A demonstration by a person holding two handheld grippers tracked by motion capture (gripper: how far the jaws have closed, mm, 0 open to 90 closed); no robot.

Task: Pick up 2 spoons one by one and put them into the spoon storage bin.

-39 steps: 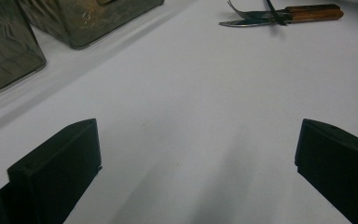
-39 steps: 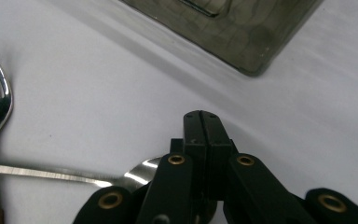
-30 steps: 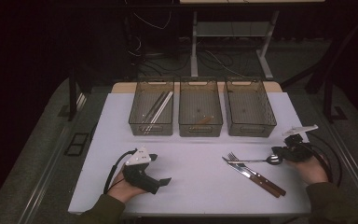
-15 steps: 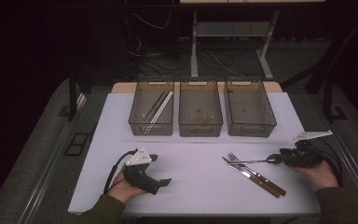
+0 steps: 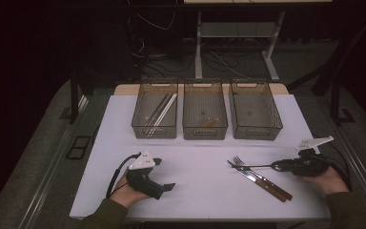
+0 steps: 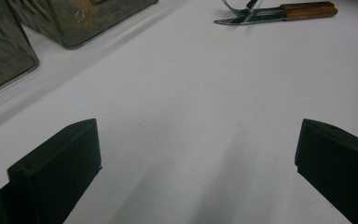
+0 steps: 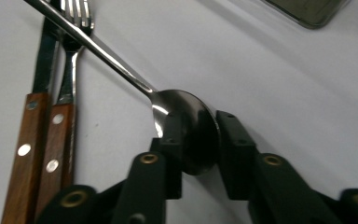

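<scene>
A steel spoon (image 5: 259, 166) lies on the white table (image 5: 205, 171), its handle crossing a fork (image 5: 239, 161) and a wooden-handled knife (image 5: 267, 183). My right gripper (image 5: 283, 166) lies low at the table's right edge. Its jaws have just been closing, and its pads now press on both sides of the spoon bowl (image 7: 186, 121). In the right gripper view the gripper (image 7: 198, 140) sits beside the fork (image 7: 70, 70) and the knife (image 7: 44, 60). My left gripper (image 5: 163, 174) rests at the front left, held in a hand. It stands wide open (image 6: 196, 163) over bare table.
Three dark translucent bins stand in a row at the back. The left bin (image 5: 138, 125) holds long metal utensils, the middle bin (image 5: 187, 125) a small wooden piece, and the right bin (image 5: 276, 125) looks bare. Beyond the table lies a dark floor with cables.
My right gripper has dropped a little towards the table's front edge and now closes on the spoon bowl. The left gripper and the cutlery have stayed where they were.
</scene>
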